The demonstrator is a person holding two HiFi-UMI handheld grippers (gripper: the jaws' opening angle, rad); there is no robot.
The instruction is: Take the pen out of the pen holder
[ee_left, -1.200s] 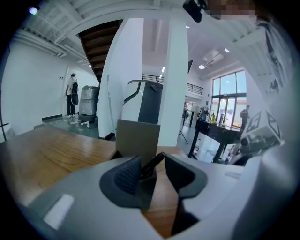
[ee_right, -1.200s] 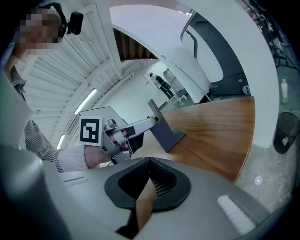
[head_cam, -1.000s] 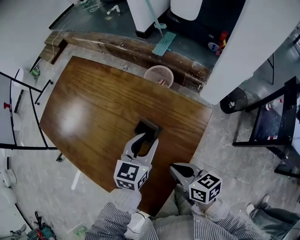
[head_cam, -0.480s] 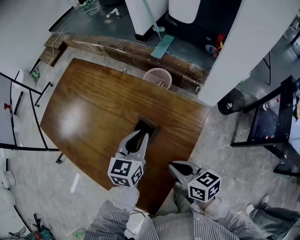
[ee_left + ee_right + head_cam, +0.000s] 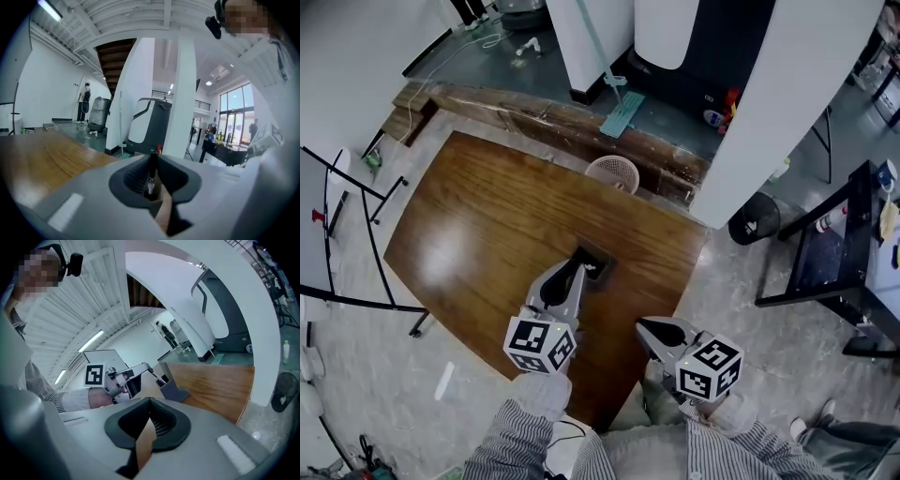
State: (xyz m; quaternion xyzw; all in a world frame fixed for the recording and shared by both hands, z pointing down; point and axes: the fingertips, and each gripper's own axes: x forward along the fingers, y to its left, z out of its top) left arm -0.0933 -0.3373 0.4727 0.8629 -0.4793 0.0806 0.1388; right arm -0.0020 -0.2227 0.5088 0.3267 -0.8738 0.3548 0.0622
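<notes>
**Left gripper clamped on the pen at the holder**

Head view: a brown wooden table (image 5: 478,225) fills the centre and left of the frame. The dark holder (image 5: 595,264) stands near the table's lower right edge, just below centre. The left gripper (image 5: 575,274) reaches up from the lower middle of the frame, and its tips are at the holder's near side. The right gripper (image 5: 645,327) hangs to the lower right of it, past the table's edge and apart from the holder. Striped sleeves (image 5: 525,445) enter from the bottom edge. A pink basket (image 5: 612,173) sits on the floor beyond the table's upper edge.

Left gripper view: the jaws have just been closing and now stand narrow, with the ribbed pads against a slim black pen (image 5: 151,172) held upright between them. Its upper end rises just above the jaws.

Right gripper view: this gripper's jaws are together with nothing between them. Beyond them, left of centre, the left gripper's tips meet the pen above the grey holder. The pen's lower end is at the holder's mouth, and whether it has cleared the rim cannot be told
</notes>
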